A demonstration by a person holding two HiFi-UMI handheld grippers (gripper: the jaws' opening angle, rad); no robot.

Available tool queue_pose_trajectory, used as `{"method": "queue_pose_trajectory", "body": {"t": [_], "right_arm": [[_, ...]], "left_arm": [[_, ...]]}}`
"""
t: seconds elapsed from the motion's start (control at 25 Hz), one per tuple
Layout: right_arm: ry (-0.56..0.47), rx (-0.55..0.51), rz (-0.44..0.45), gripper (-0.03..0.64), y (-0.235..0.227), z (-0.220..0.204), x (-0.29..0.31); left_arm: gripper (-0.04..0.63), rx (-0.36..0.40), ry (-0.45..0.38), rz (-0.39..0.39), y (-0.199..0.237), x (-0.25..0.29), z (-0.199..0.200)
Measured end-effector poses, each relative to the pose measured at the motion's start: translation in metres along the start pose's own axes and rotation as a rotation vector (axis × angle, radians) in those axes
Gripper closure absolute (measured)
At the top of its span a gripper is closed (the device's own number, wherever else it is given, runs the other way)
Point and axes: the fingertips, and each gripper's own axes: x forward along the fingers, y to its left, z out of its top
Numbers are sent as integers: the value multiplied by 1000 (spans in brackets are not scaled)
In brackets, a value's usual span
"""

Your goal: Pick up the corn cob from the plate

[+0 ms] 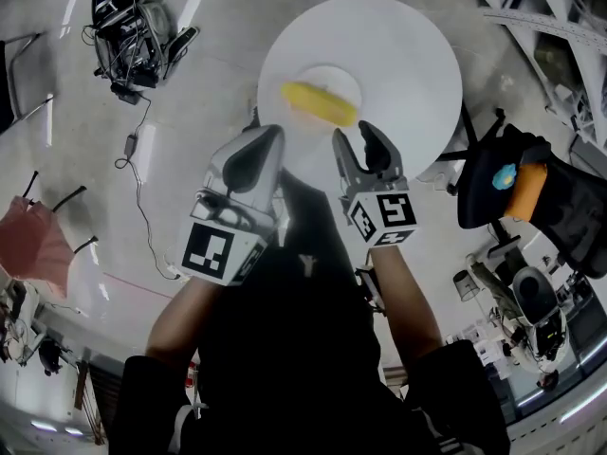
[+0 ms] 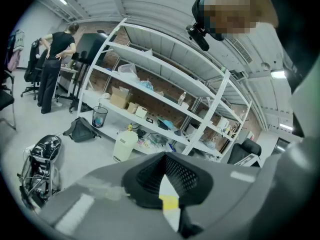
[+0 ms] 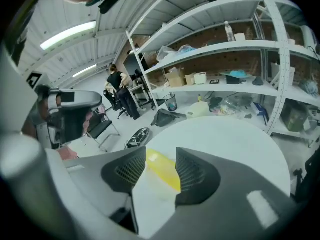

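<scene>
Corn cob [image 1: 320, 103] lined up at twelve o'clock between parted right gripper [image 1: 355, 133] jaws, ungripped; left gripper [image 1: 261, 145] closed, empty. Needed next: lowering, closing.

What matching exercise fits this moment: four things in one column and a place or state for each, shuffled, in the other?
Things:
1. corn cob
2. plate
3. left gripper
4. right gripper

Places or states:
A. jaws apart, just short of the cob
B. jaws together, nothing held
C. resting on the white round table
D. lying on the plate

Pairs: 1-D, 2-C, 3-B, 4-A.
</scene>
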Motion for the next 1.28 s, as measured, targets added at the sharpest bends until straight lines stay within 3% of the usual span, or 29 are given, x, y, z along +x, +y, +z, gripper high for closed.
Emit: {"method": "queue_pose_trajectory", "body": {"t": [0.24, 0.4, 0.88, 1.28], "right_arm": [[109, -166, 34, 371, 5, -18, 19], [180, -285, 58, 339, 11, -30, 28], [367, -637, 88, 278, 5, -55, 49], [500, -764, 174, 262, 3, -68, 73]], "left_arm": [[594, -3, -46, 2, 8, 3, 7], [594, -14, 21, 0, 12, 3, -7], [594, -47, 77, 10, 17, 9, -21], [594, -43, 55, -12, 20, 15, -22]]}}
